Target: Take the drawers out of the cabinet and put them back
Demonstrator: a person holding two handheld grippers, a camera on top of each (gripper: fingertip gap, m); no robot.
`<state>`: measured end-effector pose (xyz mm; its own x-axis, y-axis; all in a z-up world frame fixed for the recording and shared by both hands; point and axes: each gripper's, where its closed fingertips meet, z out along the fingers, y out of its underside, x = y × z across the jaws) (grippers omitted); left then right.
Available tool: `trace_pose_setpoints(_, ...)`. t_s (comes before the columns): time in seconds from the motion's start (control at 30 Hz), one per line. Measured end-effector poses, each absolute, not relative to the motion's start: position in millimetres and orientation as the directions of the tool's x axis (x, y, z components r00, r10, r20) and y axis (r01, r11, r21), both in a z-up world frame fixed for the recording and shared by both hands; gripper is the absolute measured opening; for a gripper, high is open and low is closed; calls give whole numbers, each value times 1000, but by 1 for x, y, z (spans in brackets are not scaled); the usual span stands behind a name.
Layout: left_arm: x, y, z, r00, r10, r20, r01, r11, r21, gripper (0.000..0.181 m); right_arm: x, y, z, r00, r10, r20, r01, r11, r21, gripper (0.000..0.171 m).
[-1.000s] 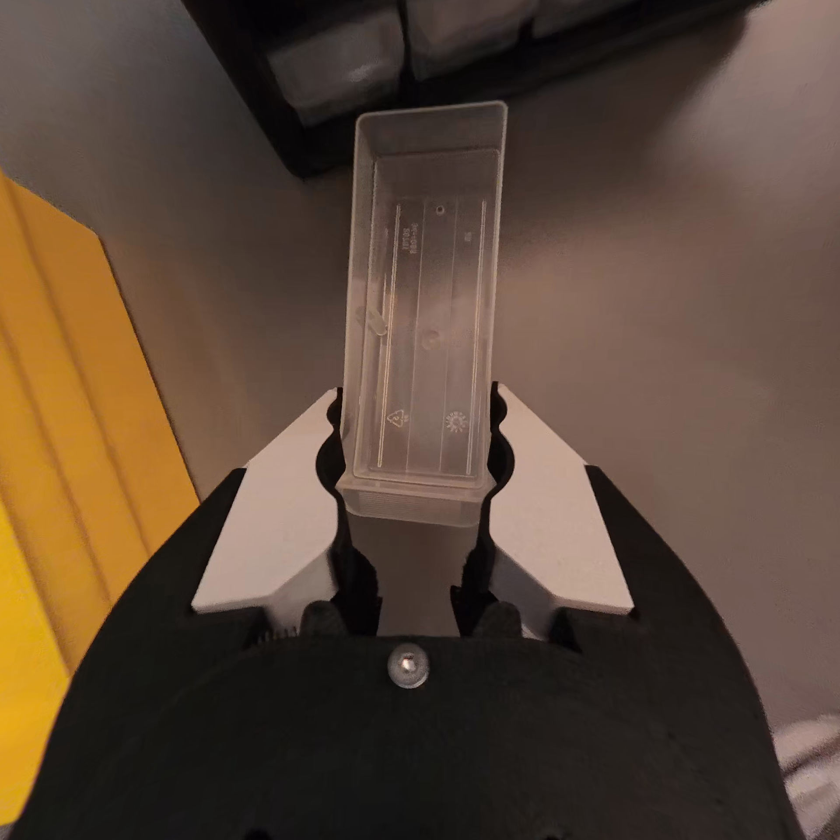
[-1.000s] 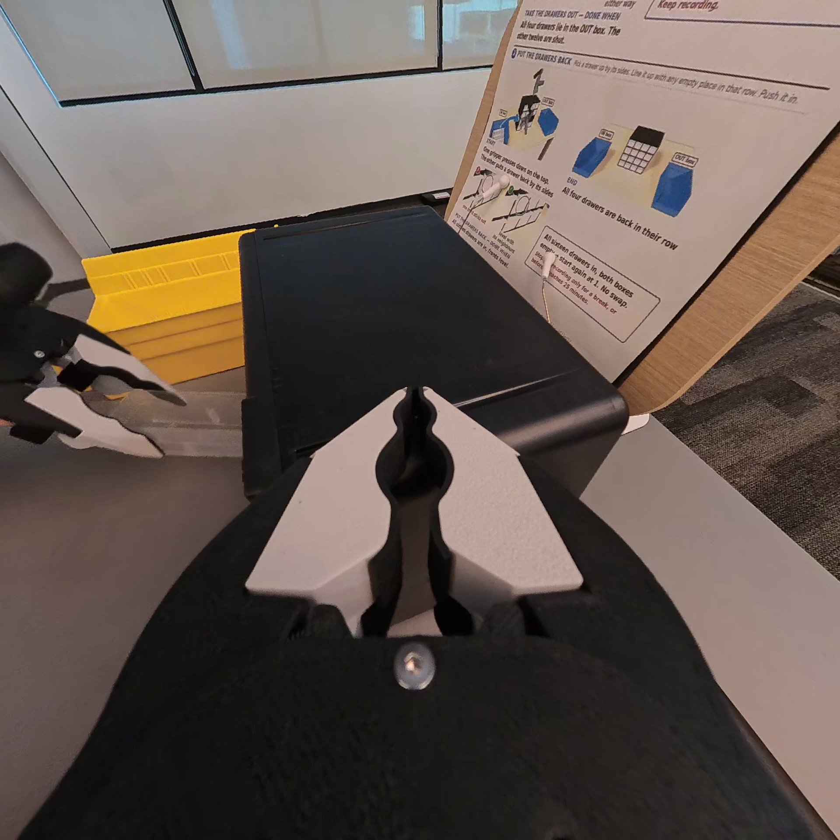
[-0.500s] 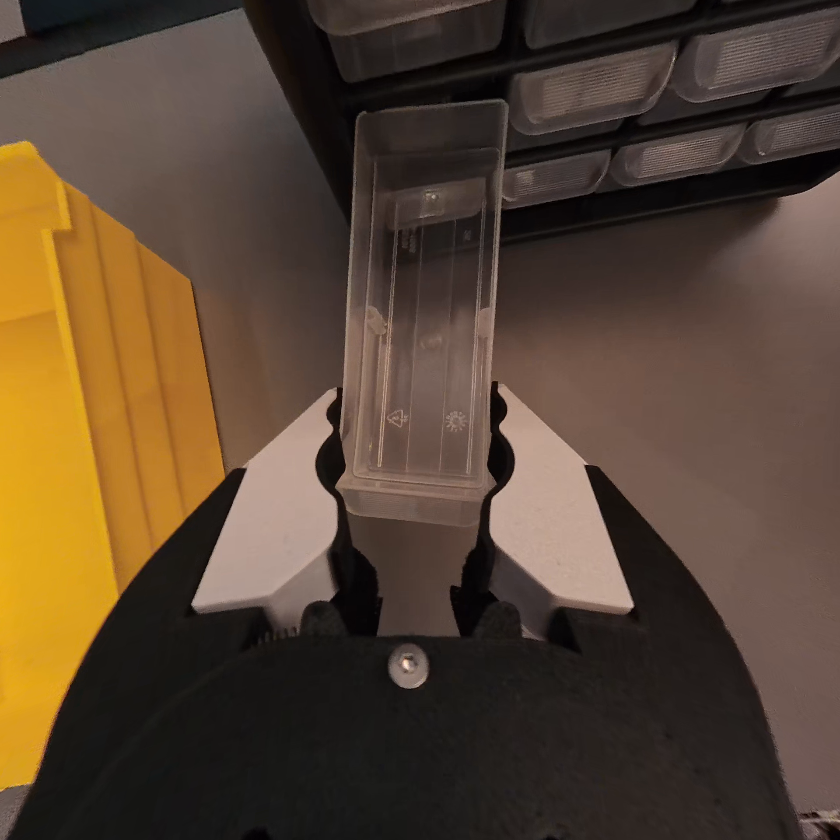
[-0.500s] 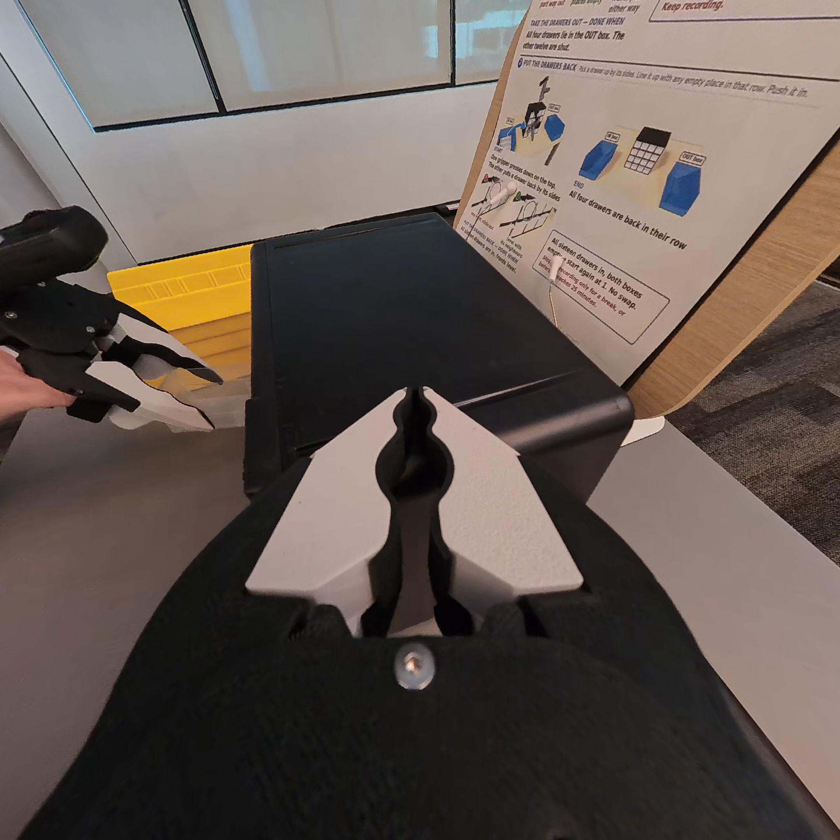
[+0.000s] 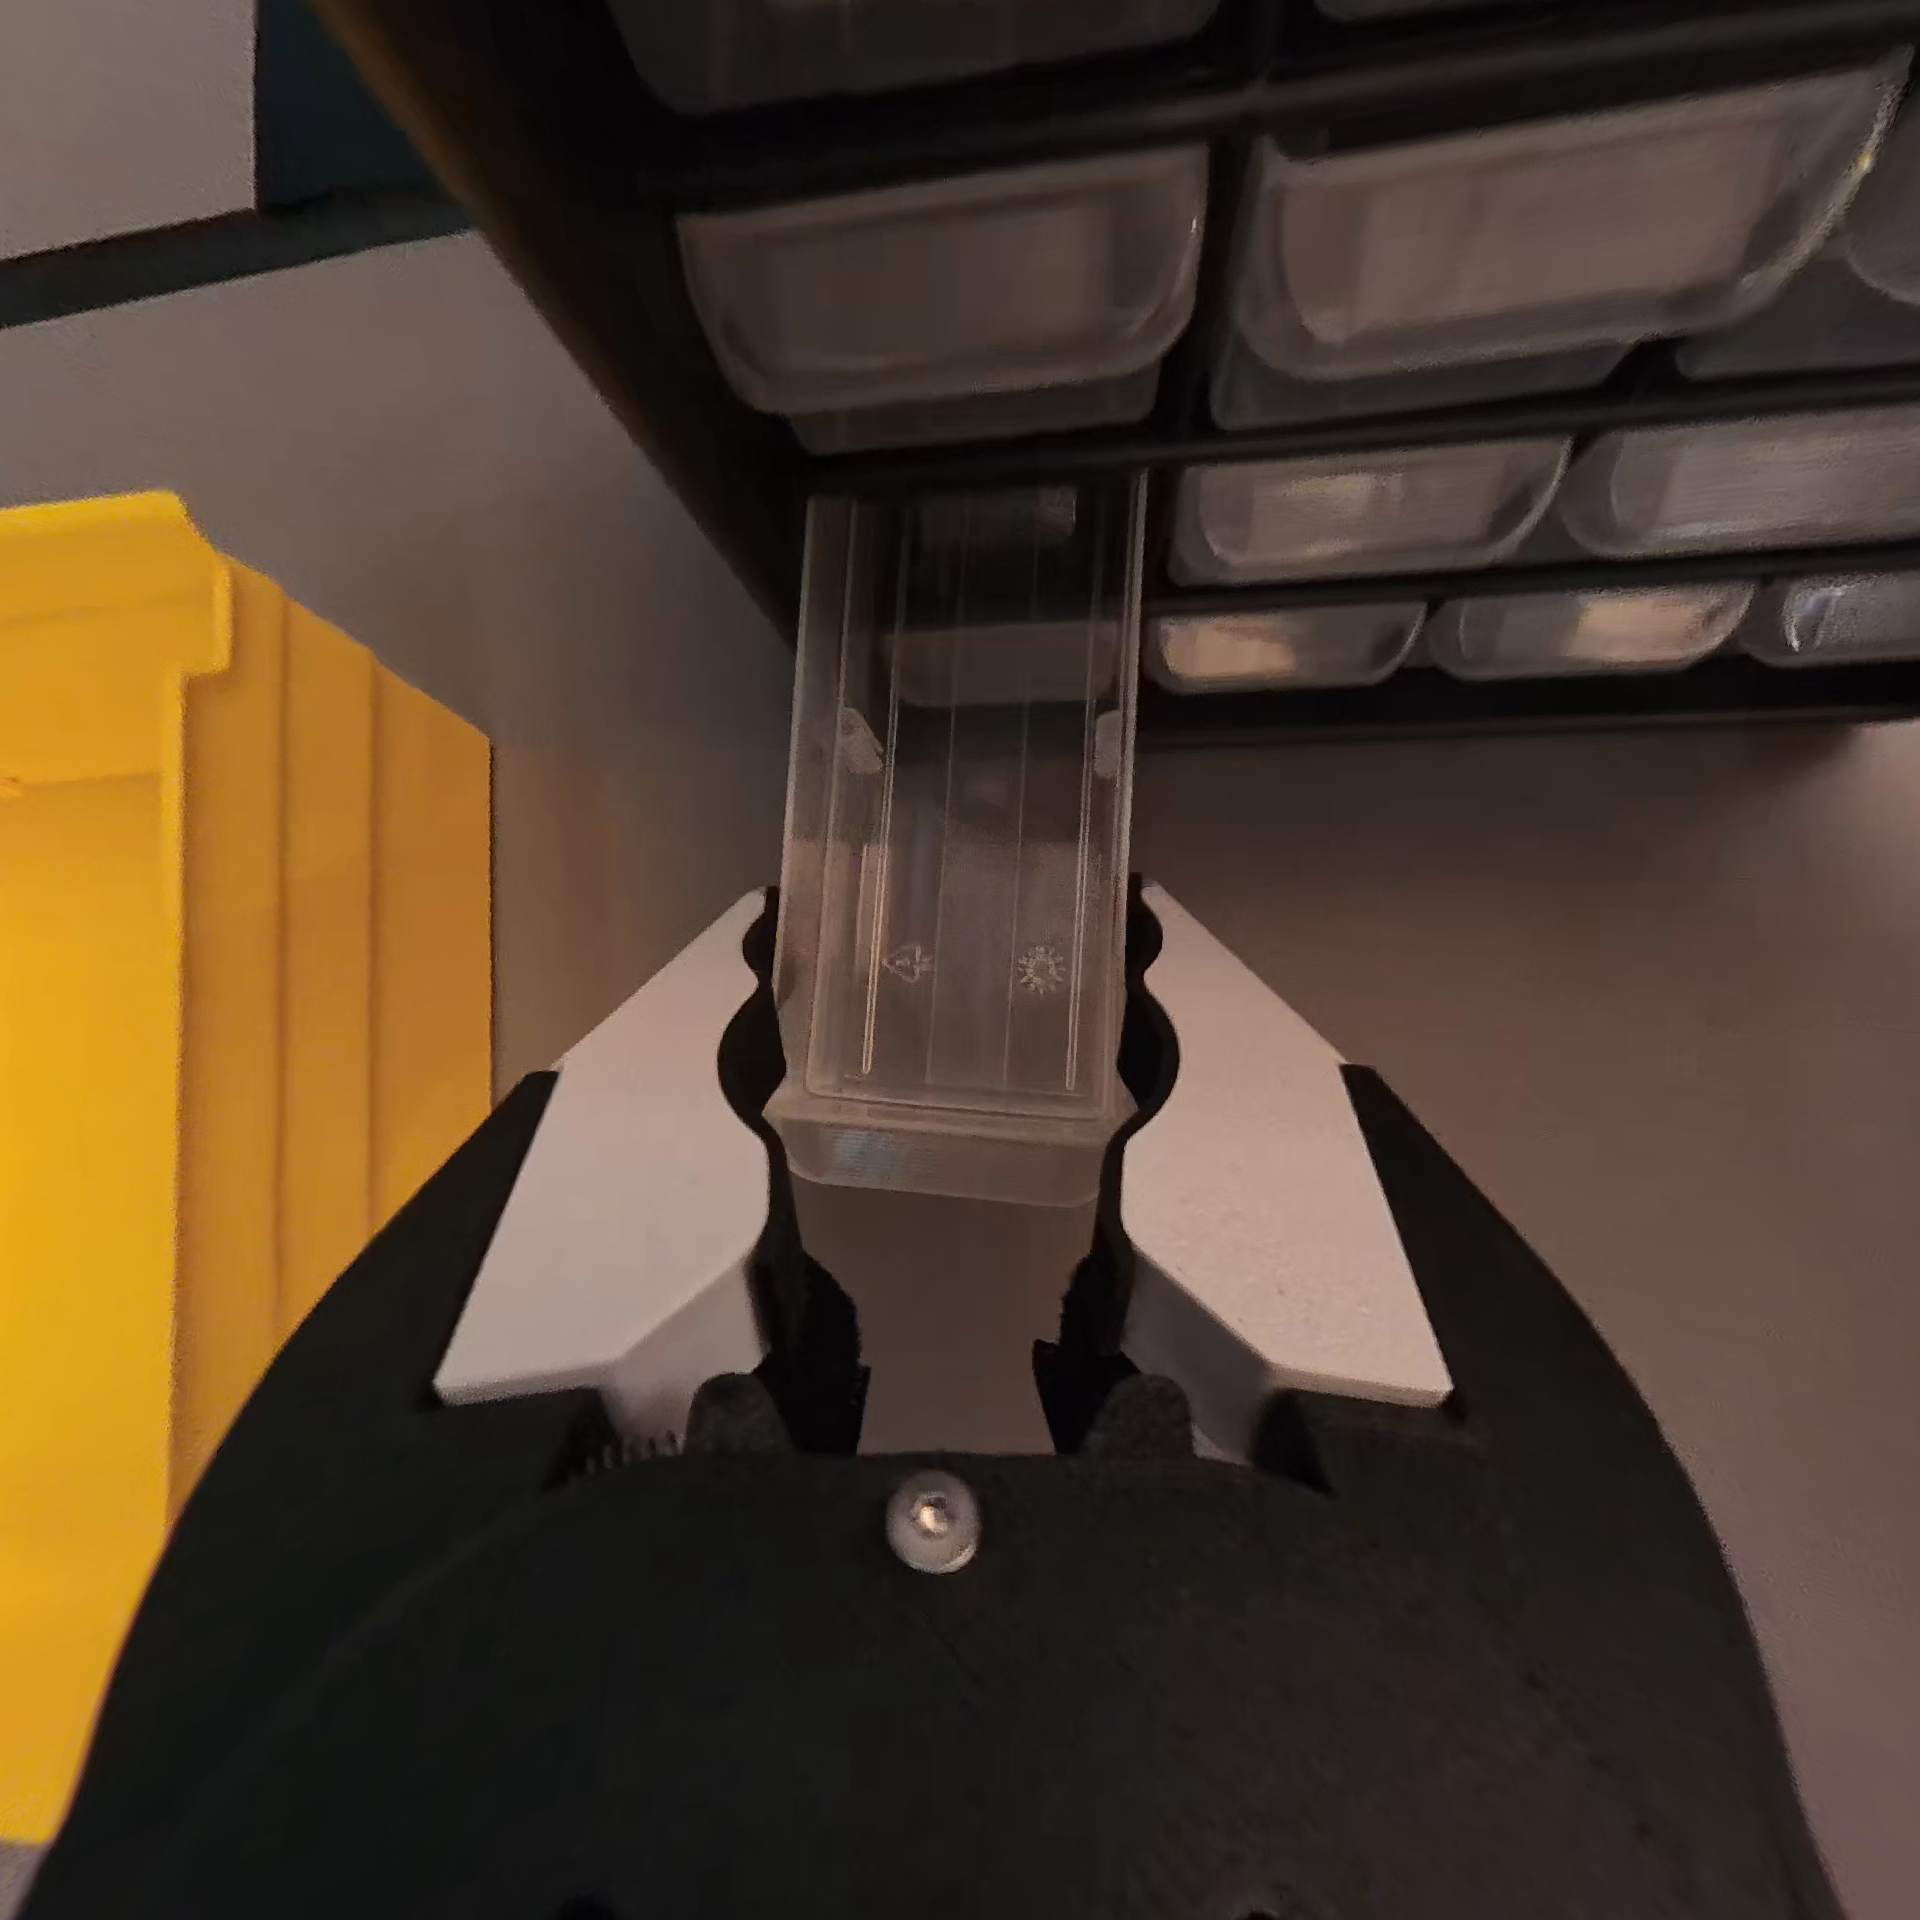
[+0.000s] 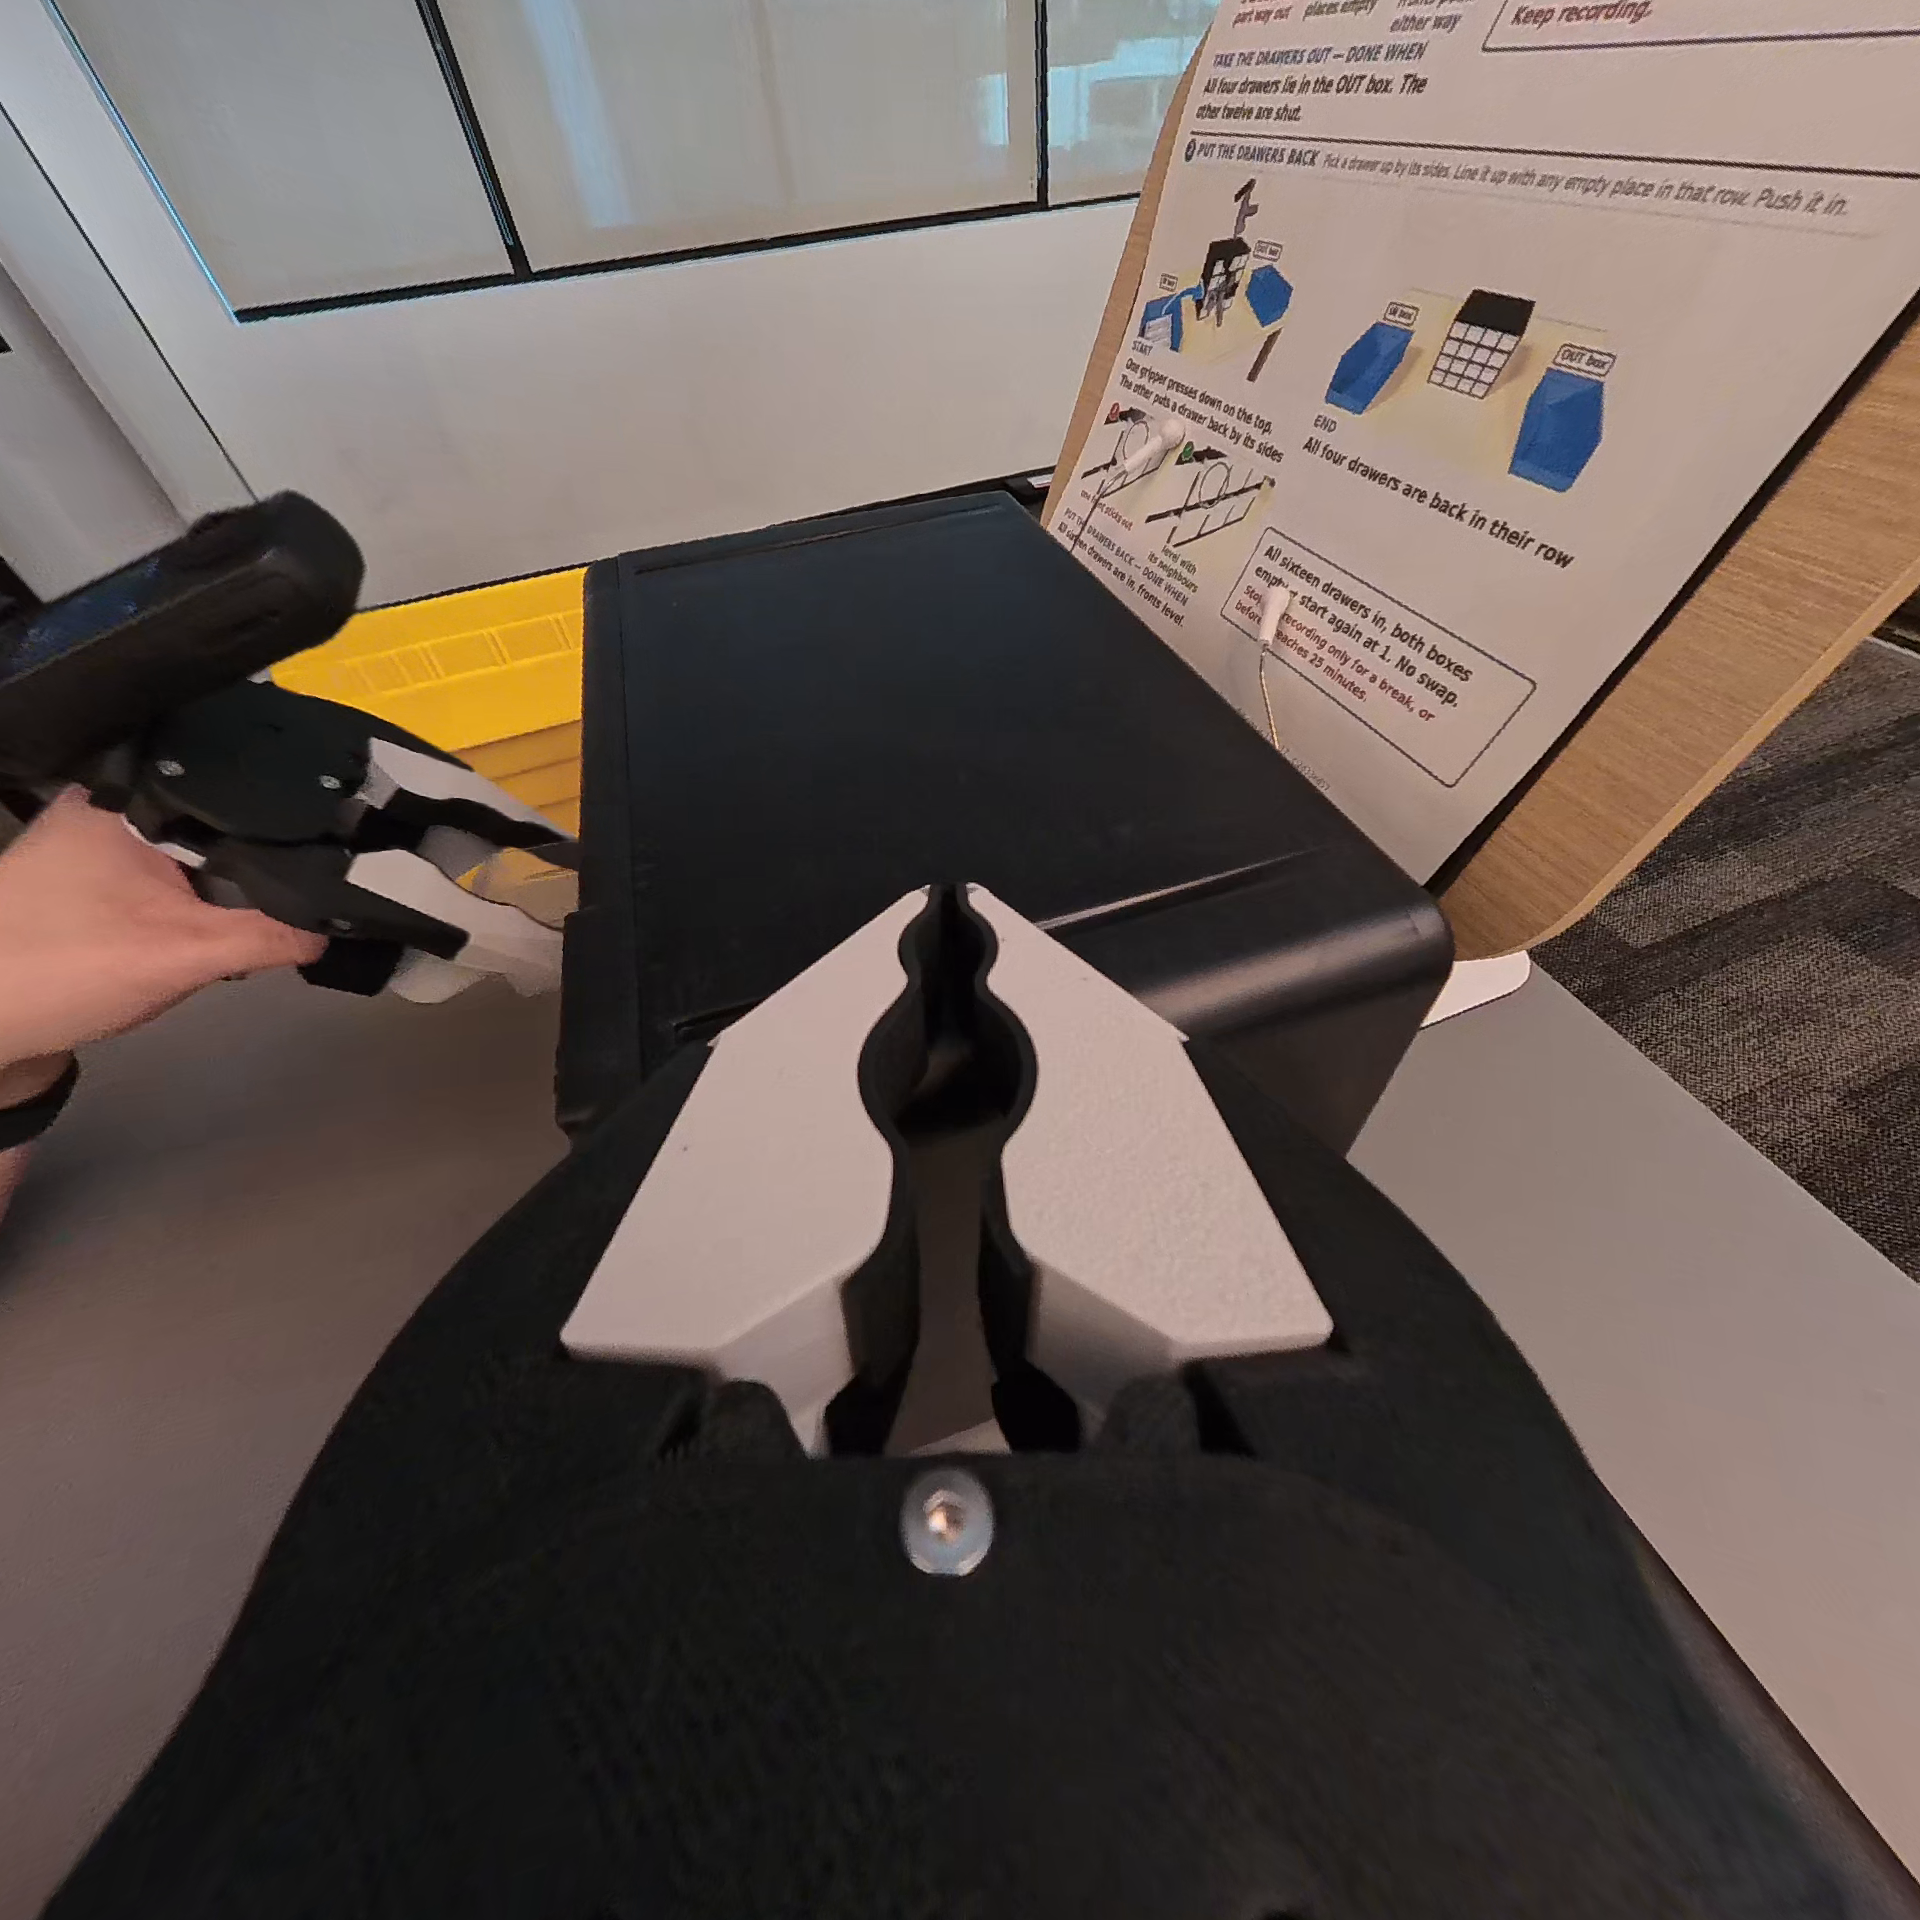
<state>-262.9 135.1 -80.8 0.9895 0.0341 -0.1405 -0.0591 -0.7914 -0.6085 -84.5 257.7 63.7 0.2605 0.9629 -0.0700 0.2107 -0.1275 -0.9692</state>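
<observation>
Two grippers are in view. The left gripper (image 5: 951,914) clamps a clear drawer (image 5: 961,821) by its two long sides, near the drawer's front end, fingers (image 5: 665,1164) pressed on either wall. The drawer points forward, and its far end sits in an open slot at the left end of the third row down of the black cabinet (image 5: 748,488). Most of its length sticks out of the slot. Other clear drawers (image 5: 935,281) fill the slots above, beside and below. A yellow bin (image 5: 208,935) stands to the left of the cabinet on the grey table (image 5: 1507,1039).

The right gripper (image 6: 948,894) hovers over the cabinet's top near its front edge, jaws closed with nothing between them. From that view a hand (image 6: 94,925) holds the left gripper at the cabinet's front face. A board with a printed sheet (image 6: 1455,364) leans behind the cabinet on the right.
</observation>
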Motion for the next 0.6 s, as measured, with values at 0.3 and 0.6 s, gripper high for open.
trace_pose_setpoints(0.3, -242, 137, -74, 996, -87, -1, -58, -653, -755, 92, -84, 258, 64, 250, 965, -83, 199, -135, -971, 0)
trace_pose_setpoints(0.6, -260, 77, -44, 774, -220, -593, -627, -392, -673, 67, -85, 258, 64, 244, 965, -91, 194, -140, -971, 0)
